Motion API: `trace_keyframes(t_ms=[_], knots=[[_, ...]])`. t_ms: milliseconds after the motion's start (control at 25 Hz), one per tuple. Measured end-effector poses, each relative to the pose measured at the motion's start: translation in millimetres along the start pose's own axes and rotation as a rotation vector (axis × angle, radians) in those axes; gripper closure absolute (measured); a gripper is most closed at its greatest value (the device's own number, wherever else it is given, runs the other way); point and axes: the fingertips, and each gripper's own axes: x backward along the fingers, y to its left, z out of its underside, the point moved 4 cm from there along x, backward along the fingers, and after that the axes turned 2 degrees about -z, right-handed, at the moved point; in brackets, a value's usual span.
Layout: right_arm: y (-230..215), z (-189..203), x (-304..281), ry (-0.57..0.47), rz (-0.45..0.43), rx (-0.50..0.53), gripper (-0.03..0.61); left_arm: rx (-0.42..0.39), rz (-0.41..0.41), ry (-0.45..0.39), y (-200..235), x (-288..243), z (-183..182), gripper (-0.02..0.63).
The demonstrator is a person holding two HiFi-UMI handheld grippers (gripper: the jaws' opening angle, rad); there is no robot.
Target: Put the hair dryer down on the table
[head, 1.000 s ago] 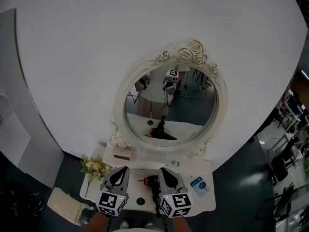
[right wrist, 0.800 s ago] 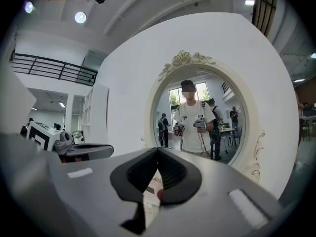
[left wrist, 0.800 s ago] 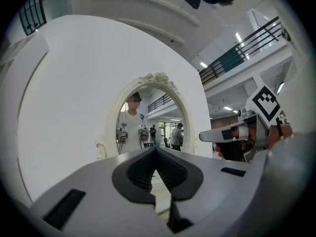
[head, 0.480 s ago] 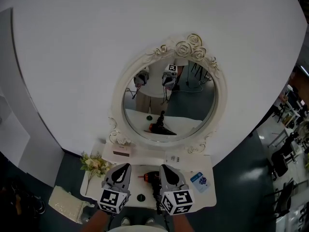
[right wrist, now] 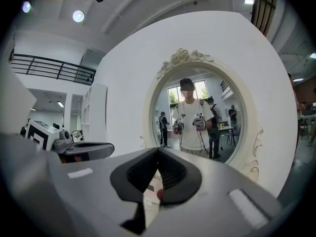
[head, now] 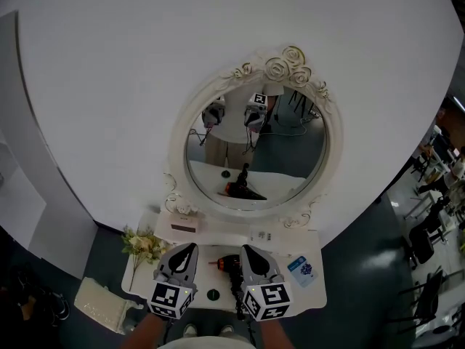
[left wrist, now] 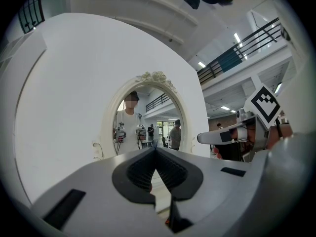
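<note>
The black hair dryer [head: 229, 266] with an orange end lies on the white dressing table [head: 312, 297], its cord trailing toward the front edge. It sits between my two grippers and neither one touches it. My left gripper [head: 190, 247] hovers left of the dryer, its jaws shut with nothing between them. My right gripper [head: 245, 249] hovers just right of it, also shut and empty. In the left gripper view the left gripper [left wrist: 155, 149] points at the mirror, and the right gripper [right wrist: 158, 149] does the same in its own view.
An ornate oval mirror [head: 254, 158] stands at the back of the table and reflects a person and both grippers. On the table are a flower bunch [head: 143, 247], a small box [head: 184, 227], a blue-white packet [head: 301, 270] and a black round thing [head: 212, 294]. A beige basket [head: 98, 305] sits on the floor at left.
The head view has shifted slightly, so the mirror sits a little higher in the picture. Both grippers stay shut above the table's front and the hair dryer has not moved.
</note>
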Motion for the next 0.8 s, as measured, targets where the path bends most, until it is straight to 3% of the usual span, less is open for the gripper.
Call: trace_keyframes(t_ms=[800], knots=[[-2.5, 3.4, -4.7, 0.012, -0.006, -0.002, 0.568, 0.002, 0.002, 0.006, -0.6, -4.8, 1.3, 0.604]])
